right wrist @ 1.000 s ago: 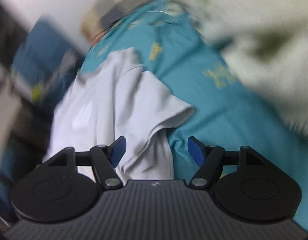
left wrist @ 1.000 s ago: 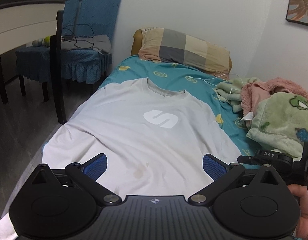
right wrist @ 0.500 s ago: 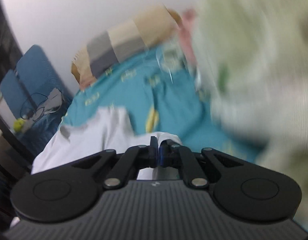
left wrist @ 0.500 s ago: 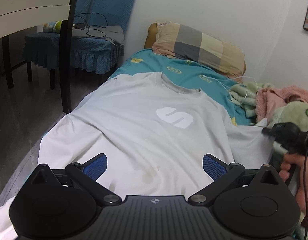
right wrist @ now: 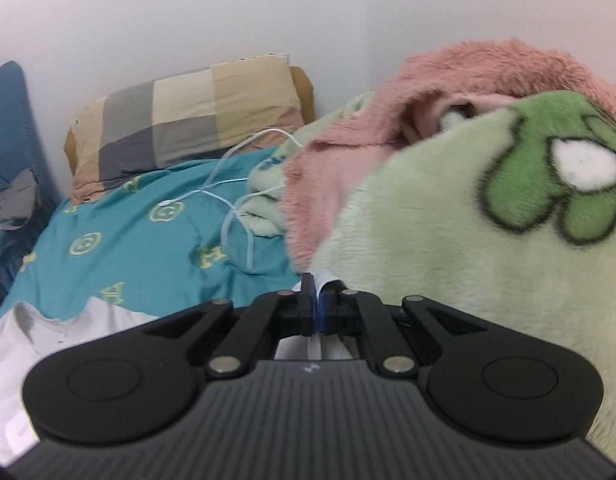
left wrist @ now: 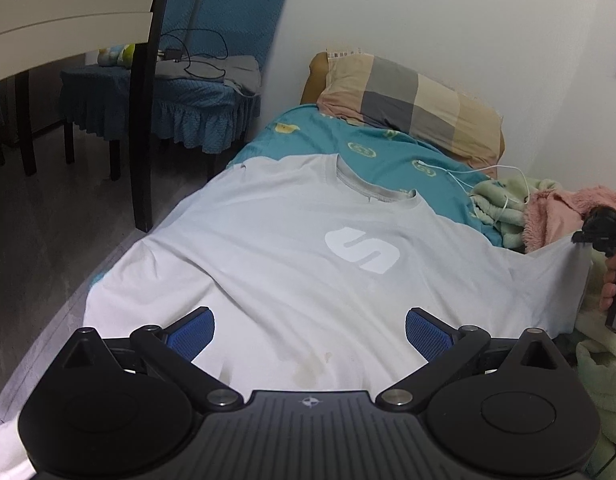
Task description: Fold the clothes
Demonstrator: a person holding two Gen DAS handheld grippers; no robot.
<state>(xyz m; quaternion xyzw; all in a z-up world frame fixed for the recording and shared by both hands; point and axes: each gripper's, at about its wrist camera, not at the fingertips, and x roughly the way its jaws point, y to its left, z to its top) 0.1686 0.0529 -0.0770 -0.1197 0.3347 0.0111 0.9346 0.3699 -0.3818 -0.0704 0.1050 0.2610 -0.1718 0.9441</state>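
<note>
A pale grey T-shirt (left wrist: 299,264) with a white S logo lies face up on the teal bed sheet (left wrist: 372,156), collar toward the pillow. My left gripper (left wrist: 310,330) hovers open over the shirt's lower part, nothing between its blue pads. At the right edge of the left wrist view, my right gripper (left wrist: 584,238) holds the shirt's right sleeve (left wrist: 556,280) lifted off the bed. In the right wrist view the right gripper (right wrist: 318,304) is shut on a white strip of that sleeve (right wrist: 326,278), and the shirt's collar (right wrist: 47,326) shows at lower left.
A checked pillow (left wrist: 412,100) lies at the head of the bed. Pink and green fleece blankets (right wrist: 488,184) are piled on the bed's right side, with a white cable (right wrist: 231,200) beside them. A blue-covered chair (left wrist: 203,80) and a dark table leg (left wrist: 141,120) stand left of the bed.
My right gripper closed on the shirt's right sleeve and lifted it up and outward to the right. The left gripper stayed open over the shirt, shifting slightly.
</note>
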